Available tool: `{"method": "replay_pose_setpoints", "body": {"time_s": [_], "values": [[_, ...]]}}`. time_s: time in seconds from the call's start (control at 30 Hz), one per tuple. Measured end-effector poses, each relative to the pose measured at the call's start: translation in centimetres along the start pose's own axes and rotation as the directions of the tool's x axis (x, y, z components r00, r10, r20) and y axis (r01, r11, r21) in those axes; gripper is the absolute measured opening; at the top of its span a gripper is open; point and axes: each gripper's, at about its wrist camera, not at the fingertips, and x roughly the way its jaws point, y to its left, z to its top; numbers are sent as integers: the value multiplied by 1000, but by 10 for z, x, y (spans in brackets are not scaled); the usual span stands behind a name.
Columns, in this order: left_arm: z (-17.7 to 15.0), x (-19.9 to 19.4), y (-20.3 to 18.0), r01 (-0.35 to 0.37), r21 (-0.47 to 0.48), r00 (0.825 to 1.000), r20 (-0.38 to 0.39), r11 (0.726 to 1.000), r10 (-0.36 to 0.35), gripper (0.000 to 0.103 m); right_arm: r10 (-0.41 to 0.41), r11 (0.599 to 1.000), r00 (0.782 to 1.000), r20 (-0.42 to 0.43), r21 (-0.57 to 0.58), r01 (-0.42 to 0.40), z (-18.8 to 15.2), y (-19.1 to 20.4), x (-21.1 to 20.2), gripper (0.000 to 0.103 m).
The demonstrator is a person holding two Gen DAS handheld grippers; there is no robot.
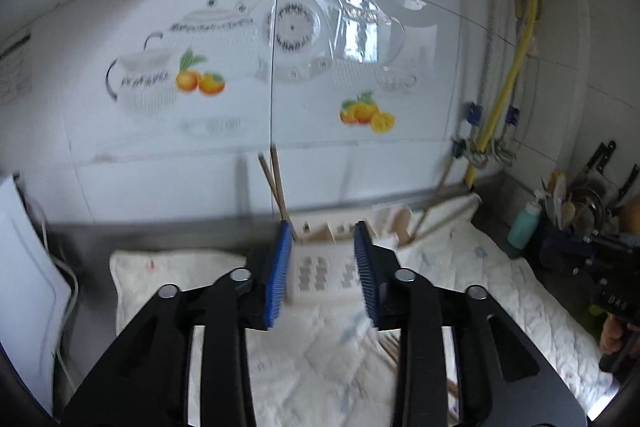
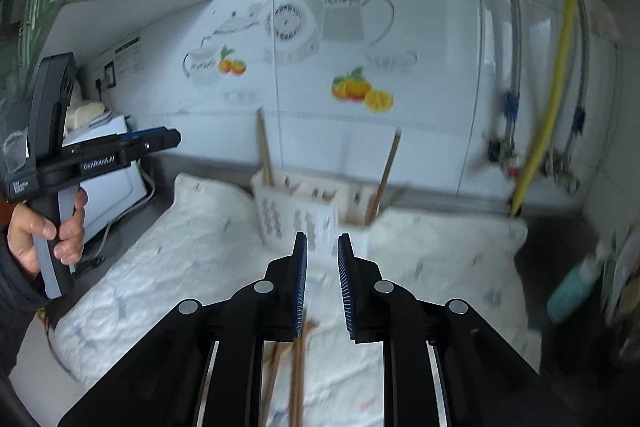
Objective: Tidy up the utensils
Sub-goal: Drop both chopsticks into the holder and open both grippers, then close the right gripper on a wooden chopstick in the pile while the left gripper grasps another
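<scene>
Here, a white quilted cloth [image 2: 192, 267] is seen on the worktop, a cream utensil holder [image 2: 296, 215] with upright chopsticks [image 2: 265, 151] at its far edge. Left claw [image 1: 323, 273] and right claw [image 2: 322, 283] are both parted, empty; loose chopsticks [image 2: 297, 367] lie beneath the right.

My left gripper [image 1: 322, 271] is black plastic, its linkage arms each pinned with a round silver screw. Its fingers [image 1: 276, 275] carry blue ribbed pads. My right gripper [image 2: 322, 283] is built the same: black arms, silver pivots, blue ribbed pads. Seen from the right wrist, the left unit has a black body with white "GenRobot.AI" lettering, a grey handle, and my left hand [image 2: 48, 239] emerges from a dark sleeve [image 2: 12, 283].
</scene>
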Motion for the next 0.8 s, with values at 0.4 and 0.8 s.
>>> {"method": "replay_pose_setpoints", "body": {"time_s": [0.4, 0.8], "values": [[-99, -38, -26, 2, 24, 999, -52, 1000, -1, 50, 12, 999, 987, -161, 46, -5, -131, 14, 0, 13], [-170, -45, -35, -2, 27, 987, -162, 1000, 7, 55, 64, 993, 961, -270, 114, -34, -178, 10, 36, 8]]}}
